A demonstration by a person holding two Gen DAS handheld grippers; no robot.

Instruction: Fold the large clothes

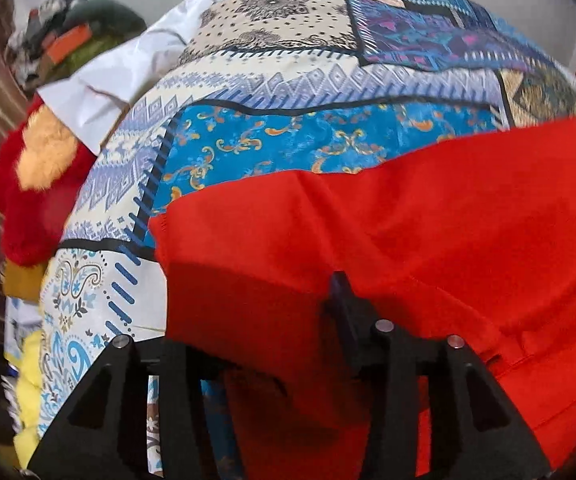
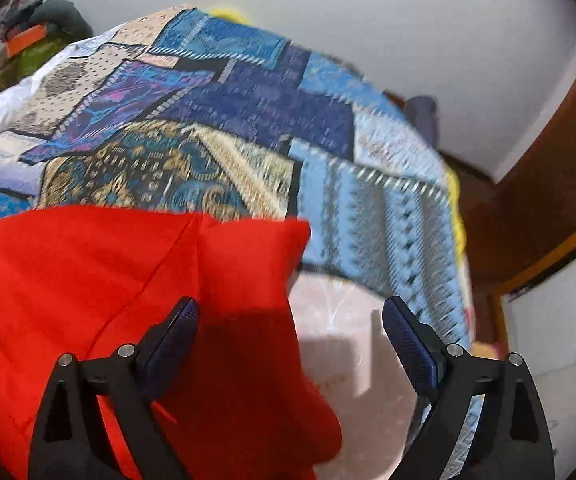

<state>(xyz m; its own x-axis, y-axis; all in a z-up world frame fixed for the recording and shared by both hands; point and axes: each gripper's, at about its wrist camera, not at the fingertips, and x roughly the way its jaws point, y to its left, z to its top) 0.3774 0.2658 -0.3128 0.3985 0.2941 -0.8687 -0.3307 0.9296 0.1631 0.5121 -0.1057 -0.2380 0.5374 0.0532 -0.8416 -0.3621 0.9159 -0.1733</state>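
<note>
A large red garment (image 1: 387,220) lies on a bed with a patterned blue patchwork cover (image 1: 288,92). In the left wrist view the garment drapes over my left gripper (image 1: 327,304); only one dark fingertip (image 1: 341,292) shows, the other is under the cloth, and the jaws seem shut on a fold. In the right wrist view the garment (image 2: 108,272) fills the lower left, its right edge hanging between my fingers. My right gripper (image 2: 289,320) is open wide, left finger (image 2: 176,328) on the red cloth, right finger (image 2: 407,336) over the bed cover (image 2: 248,128).
A red and tan plush item (image 1: 36,168), a white cloth (image 1: 128,64) and a heap of clothes (image 1: 68,24) lie at the bed's far left. A white wall (image 2: 407,32) stands behind. Wooden furniture (image 2: 547,168) is on the right.
</note>
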